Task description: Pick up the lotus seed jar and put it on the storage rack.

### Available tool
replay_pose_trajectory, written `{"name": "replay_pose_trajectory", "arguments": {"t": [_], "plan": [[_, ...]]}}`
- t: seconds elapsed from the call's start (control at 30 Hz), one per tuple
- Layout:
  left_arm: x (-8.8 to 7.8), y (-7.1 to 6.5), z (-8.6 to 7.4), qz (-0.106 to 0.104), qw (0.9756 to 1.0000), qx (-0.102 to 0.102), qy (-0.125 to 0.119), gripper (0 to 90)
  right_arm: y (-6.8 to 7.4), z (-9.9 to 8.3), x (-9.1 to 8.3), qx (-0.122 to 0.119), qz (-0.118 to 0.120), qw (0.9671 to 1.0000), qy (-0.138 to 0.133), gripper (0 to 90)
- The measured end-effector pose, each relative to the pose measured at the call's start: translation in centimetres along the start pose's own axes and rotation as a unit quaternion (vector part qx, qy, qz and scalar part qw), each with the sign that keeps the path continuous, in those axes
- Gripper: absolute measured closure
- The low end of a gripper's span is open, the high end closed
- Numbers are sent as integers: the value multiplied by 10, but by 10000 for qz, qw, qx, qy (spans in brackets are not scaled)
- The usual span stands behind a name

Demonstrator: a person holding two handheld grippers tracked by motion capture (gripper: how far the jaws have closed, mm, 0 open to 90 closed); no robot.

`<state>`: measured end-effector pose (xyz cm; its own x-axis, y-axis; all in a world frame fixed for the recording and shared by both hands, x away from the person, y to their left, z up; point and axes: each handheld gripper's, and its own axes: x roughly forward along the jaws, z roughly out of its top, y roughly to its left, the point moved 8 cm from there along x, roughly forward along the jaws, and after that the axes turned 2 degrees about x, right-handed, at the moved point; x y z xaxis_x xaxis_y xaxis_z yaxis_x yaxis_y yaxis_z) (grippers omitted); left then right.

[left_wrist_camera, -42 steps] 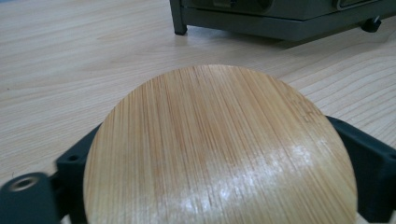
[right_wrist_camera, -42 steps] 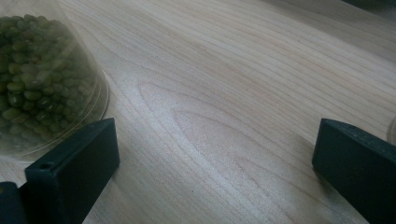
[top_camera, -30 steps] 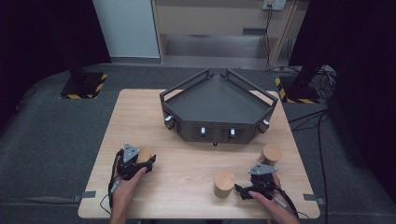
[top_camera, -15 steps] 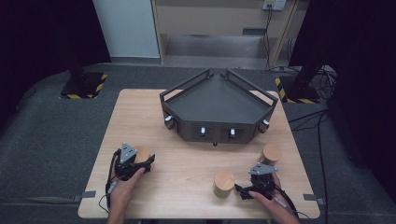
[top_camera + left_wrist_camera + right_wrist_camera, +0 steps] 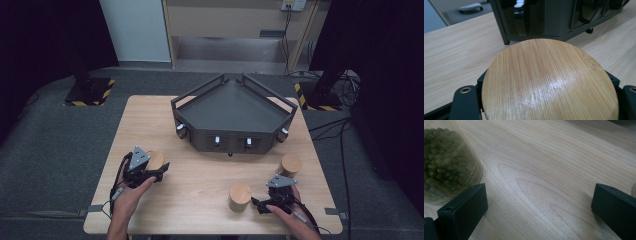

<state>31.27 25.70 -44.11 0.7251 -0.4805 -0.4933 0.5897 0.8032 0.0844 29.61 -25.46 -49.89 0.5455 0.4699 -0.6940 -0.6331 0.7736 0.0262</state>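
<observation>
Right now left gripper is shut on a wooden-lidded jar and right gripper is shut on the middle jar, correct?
Not quite. The left gripper is shut on its wooden-lidded jar, but the right gripper is open, with bare table between its jaws, per the right gripper view.

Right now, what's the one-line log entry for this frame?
left gripper: shut on bamboo-lidded jar | right gripper: open, empty, beside mung bean jar | third jar: untouched

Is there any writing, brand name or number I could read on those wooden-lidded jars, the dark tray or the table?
No text can be read anywhere.
Bamboo lid held in the left gripper: a faint engraved mark near its right edge, too faint and blurred to read.
Dark tray: small white patches on its front, too small to tell whether they carry writing.
Jar of green beans and table: no marks.
</observation>
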Motion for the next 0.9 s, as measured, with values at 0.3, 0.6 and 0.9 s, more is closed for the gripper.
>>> {"name": "replay_pose_trajectory", "arguments": {"t": [0.3, 0.6, 0.9], "plan": [[9, -6, 8, -226, 9996, 137, 26, 243, 0, 0, 0, -1, 0, 10000, 0, 8], [18, -11, 22, -423, 9988, 255, 10, 243, 0, 0, 0, -1, 0, 10000, 0, 7], [24, -16, 37, -556, 9978, 374, 4, 243, 0, 0, 0, -1, 0, 10000, 0, 7]]}}
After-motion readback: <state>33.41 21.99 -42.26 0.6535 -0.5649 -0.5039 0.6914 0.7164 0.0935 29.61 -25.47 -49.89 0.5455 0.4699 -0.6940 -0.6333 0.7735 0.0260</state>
